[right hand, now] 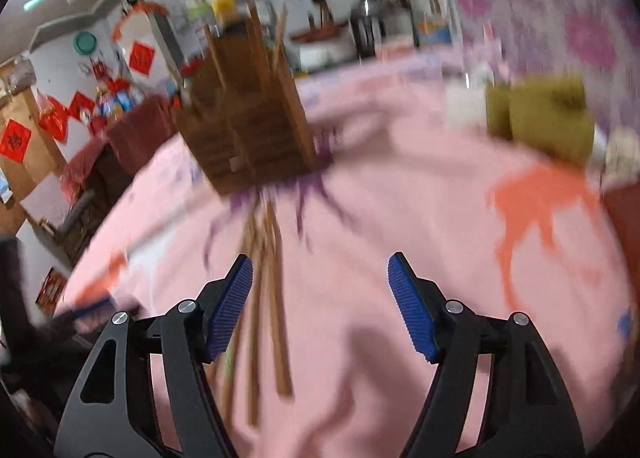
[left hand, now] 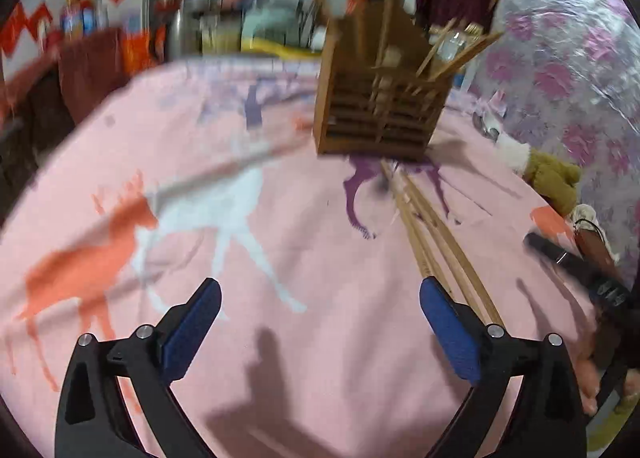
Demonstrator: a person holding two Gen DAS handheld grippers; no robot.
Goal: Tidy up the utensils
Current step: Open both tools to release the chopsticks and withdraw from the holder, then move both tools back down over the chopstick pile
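Note:
A wooden slatted utensil holder (left hand: 376, 98) stands on a pink cloth with animal prints (left hand: 280, 250); several chopsticks stick out of its top. More wooden chopsticks (left hand: 432, 242) lie loose on the cloth in front of it, running toward my left gripper's right finger. My left gripper (left hand: 320, 298) is open and empty above the cloth. In the right wrist view the holder (right hand: 248, 126) is blurred, and the loose chopsticks (right hand: 272, 298) lie just inside my right gripper's left finger. My right gripper (right hand: 320, 278) is open with nothing gripped.
An olive-green soft item (right hand: 540, 118) lies at the cloth's far right, also the olive item (left hand: 552, 174). The other black gripper (left hand: 580, 274) shows at the right edge. A wall with pink flower print (left hand: 568, 58) stands behind. Cluttered shelves and red decorations (right hand: 80, 106) fill the far left.

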